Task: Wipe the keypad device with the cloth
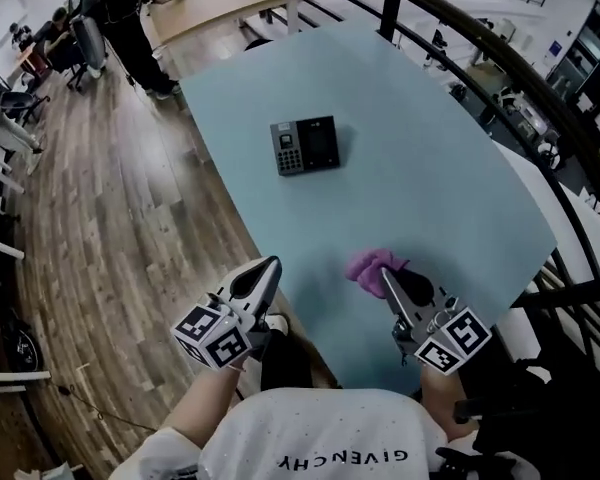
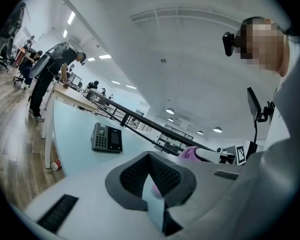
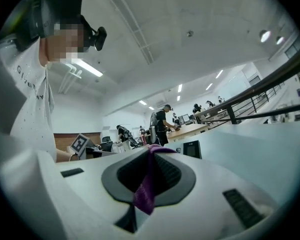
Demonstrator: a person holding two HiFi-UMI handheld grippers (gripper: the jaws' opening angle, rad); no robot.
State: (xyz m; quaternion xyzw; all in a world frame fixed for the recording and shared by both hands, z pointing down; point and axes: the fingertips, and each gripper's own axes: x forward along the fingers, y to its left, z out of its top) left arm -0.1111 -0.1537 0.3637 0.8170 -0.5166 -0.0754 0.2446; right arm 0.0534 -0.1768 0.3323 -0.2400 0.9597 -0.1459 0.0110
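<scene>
Head view: the keypad device (image 1: 305, 146) lies mid-surface (image 1: 430, 168), well apart from the purple cloth (image 1: 370, 266) near the person's edge. Left gripper view: left tongs (image 2: 151, 156) closed, holding nothing. Right gripper view: right tongs (image 3: 151, 150) clamped on the cloth.

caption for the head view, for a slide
Right gripper grips the purple cloth; the keypad device lies farther out on the blue table, left gripper empty.
</scene>
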